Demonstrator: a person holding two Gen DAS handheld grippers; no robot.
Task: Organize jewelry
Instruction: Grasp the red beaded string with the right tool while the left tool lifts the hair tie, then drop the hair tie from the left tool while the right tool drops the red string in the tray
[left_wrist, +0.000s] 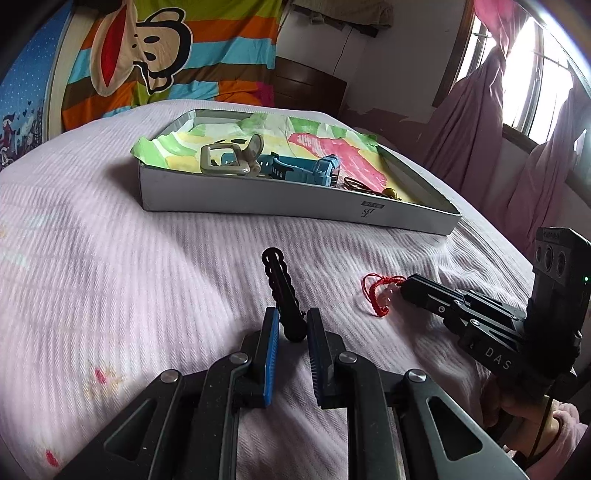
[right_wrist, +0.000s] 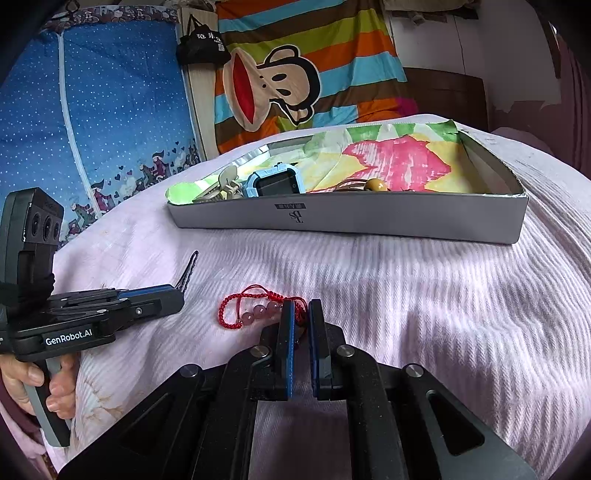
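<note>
My left gripper (left_wrist: 291, 325) is shut on a black wavy hair clip (left_wrist: 281, 291) and holds it just above the pink bedspread; it also shows in the right wrist view (right_wrist: 177, 293). My right gripper (right_wrist: 301, 308) is shut on a red cord bracelet (right_wrist: 255, 304) with pink beads that lies on the bedspread; it also shows in the left wrist view (left_wrist: 404, 290), touching the bracelet (left_wrist: 378, 295). A grey shallow box (left_wrist: 258, 201) (right_wrist: 369, 221) stands farther back. It holds a blue watch (right_wrist: 275, 182), a beige clip (left_wrist: 231, 158) and a brown cord with an amber bead (right_wrist: 375, 184).
A colourful paper (right_wrist: 399, 158) lines the box. A striped cartoon-monkey blanket (right_wrist: 295, 74) hangs behind the bed. A blue dotted cloth (right_wrist: 110, 110) is at the back left. Pink curtains and a window (left_wrist: 517, 92) are on the right.
</note>
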